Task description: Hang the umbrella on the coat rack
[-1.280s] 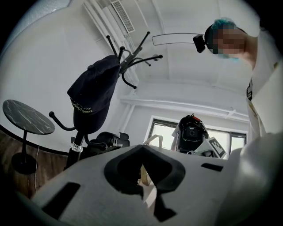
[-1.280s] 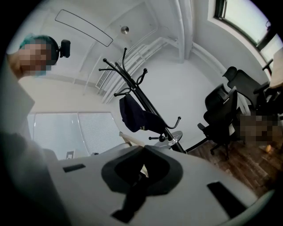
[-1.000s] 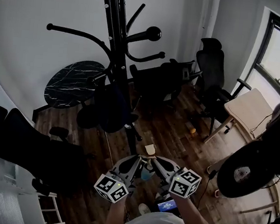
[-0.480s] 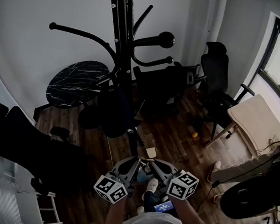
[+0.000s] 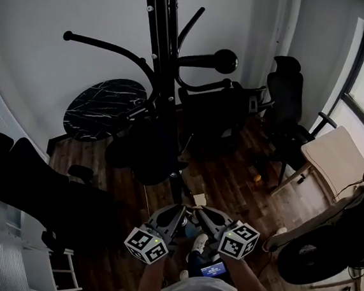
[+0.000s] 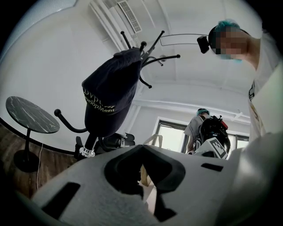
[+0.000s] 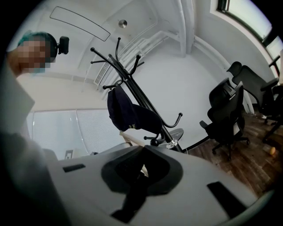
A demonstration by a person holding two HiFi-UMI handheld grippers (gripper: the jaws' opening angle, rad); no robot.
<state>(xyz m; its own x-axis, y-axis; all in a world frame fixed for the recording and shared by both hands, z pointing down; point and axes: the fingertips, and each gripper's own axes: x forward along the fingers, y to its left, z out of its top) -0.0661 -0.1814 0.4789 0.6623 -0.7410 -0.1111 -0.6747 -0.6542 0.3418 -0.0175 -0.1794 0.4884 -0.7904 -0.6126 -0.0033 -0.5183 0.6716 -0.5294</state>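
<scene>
The black coat rack [image 5: 158, 75] stands upright, and the folded navy umbrella [image 5: 148, 152] hangs from it against its pole. In front of the rack's base, the left claw [image 6: 141, 147] and right claw [image 7: 143, 149] sit side by side, both clenched on nothing.

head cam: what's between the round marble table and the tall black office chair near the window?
The coat rack, dark fabric hanging on it, then a lower black chair. The head view shows it.

Coat rack [image 5: 158, 43] from above and below
</scene>
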